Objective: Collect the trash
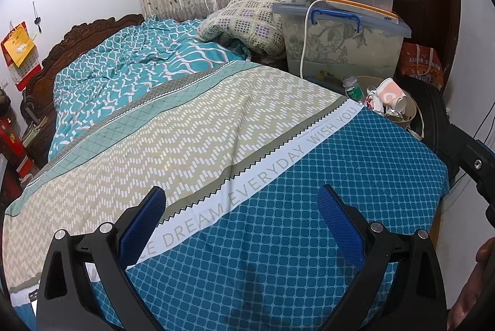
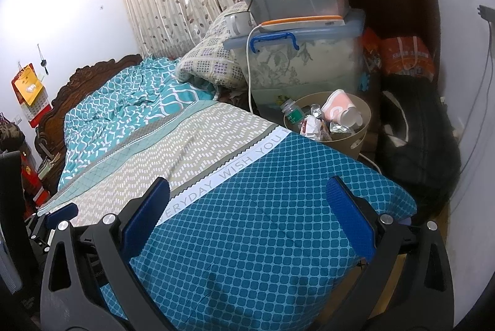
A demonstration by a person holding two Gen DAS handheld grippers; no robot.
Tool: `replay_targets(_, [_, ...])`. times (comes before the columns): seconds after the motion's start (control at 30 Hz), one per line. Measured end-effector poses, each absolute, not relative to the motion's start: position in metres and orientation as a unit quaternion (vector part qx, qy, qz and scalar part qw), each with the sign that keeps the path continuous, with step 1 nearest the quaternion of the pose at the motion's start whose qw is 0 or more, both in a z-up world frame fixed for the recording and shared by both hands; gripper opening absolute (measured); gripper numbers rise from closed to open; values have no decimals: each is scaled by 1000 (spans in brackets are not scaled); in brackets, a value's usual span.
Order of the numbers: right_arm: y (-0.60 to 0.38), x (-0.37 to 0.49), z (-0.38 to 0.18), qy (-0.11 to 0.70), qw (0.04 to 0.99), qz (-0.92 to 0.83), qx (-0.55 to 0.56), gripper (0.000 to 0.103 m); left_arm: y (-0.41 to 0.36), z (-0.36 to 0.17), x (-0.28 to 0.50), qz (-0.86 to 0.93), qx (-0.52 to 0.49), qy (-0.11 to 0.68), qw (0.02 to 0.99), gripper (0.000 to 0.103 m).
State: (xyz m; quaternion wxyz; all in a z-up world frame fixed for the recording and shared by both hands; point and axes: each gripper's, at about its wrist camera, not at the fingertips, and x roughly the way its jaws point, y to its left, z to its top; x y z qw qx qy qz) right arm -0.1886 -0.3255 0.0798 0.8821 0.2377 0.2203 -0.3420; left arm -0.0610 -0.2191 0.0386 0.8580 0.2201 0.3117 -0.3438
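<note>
A tan round trash bin stands on the floor beyond the bed's far corner; it also shows in the left wrist view. It holds a clear plastic bottle with a green label, a pink and white paper cup and crumpled wrappers. My left gripper is open and empty over the blue patterned bedspread. My right gripper is open and empty over the same bedspread, nearer the bin.
Stacked clear storage boxes stand behind the bin, with an enamel mug and a white cable. A black bag and orange bags sit at the right. A folded quilt lies on the bed.
</note>
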Motion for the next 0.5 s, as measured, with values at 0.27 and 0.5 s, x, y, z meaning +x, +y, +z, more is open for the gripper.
replay_targets(0.27, [-325,-188,80,222,882,-340,238,100,-218,37,-60,-343,221,311,858,94])
replay_targets(0.5, [-326,-188,80,223,882,-340,238,100,-219,34,-61,-342,227,308,858,94])
